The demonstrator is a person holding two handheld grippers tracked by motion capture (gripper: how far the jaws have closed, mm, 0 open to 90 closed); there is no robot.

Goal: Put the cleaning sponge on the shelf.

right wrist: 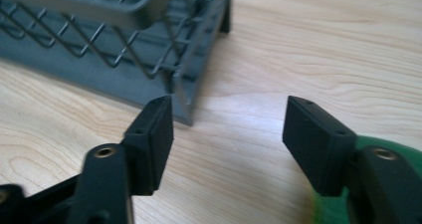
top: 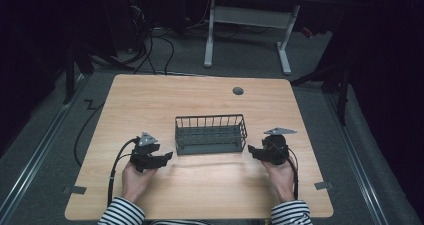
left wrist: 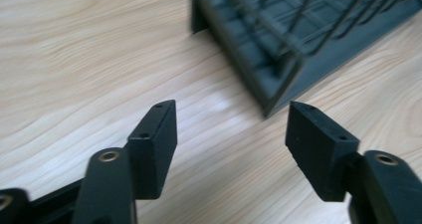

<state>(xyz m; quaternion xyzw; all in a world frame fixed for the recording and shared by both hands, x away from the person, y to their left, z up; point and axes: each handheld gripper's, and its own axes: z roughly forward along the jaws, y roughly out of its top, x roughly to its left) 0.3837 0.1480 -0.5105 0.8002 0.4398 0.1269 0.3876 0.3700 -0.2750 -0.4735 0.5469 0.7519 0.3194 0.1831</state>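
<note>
grey wire basket [top: 210,134] on table [top: 200,185], inside bare.

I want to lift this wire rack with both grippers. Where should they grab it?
Probably the two short end walls of the rack: left gripper from its left end, right gripper from its right. Each open gripper already sits beside a near corner, and the thin upright wire walls fit between jaws.

1. We wear black-and-white striped sleeves [top: 121,212] on both forearms.
2. Our left matte black two-jaw gripper [top: 167,156] carries a grey three-cornered plate [top: 146,139] and a trailing black cable [top: 116,165].
3. Our right matte black two-jaw gripper [top: 251,150] matches it.
4. Each blocky jaw shows small screw holes and brass-coloured pivot rivets [left wrist: 108,156].
</note>
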